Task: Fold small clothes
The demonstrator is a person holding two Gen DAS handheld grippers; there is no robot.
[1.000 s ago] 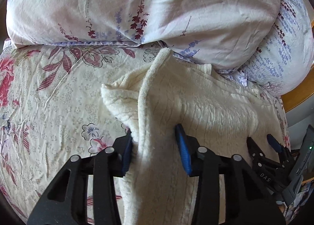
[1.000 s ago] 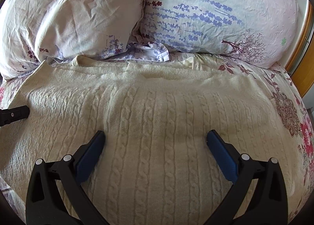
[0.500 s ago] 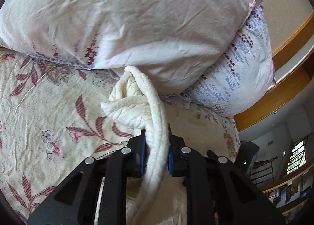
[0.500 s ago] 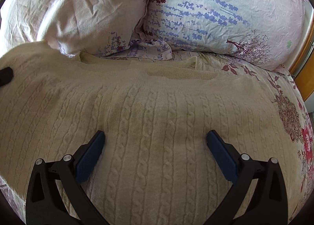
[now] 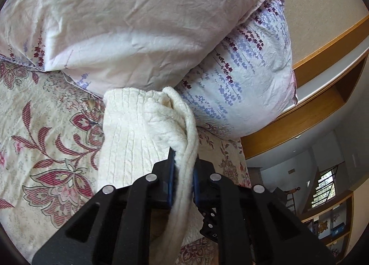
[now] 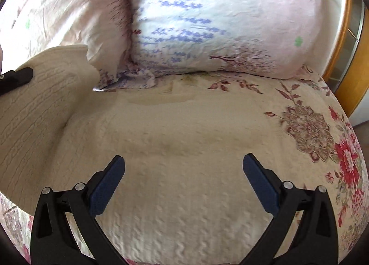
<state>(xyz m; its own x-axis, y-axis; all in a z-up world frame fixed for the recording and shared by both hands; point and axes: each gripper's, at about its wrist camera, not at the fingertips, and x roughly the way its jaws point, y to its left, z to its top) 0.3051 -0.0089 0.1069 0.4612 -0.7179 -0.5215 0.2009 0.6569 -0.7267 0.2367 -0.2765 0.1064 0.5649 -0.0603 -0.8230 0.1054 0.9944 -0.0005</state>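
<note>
A cream cable-knit sweater (image 6: 175,154) lies spread on the bed. My left gripper (image 5: 183,172) is shut on the sweater's left edge (image 5: 184,131) and holds it lifted, with a sleeve (image 5: 124,131) hanging to the left of the jaws. In the right wrist view that lifted part (image 6: 43,94) rises at the left, with a black tip of the left gripper (image 6: 16,76) on it. My right gripper (image 6: 183,170) is open and empty, low over the sweater's middle.
Two floral pillows (image 5: 129,20) (image 6: 207,25) lean at the head of the bed. A flowered bedspread (image 5: 46,131) covers the mattress. A wooden headboard rail (image 5: 322,94) runs at the right, with shelves (image 5: 332,225) beyond.
My left gripper has shut on the sweater's left edge and lifted it up and rightward. The sweater's left side now stands raised. My right gripper stays open.
</note>
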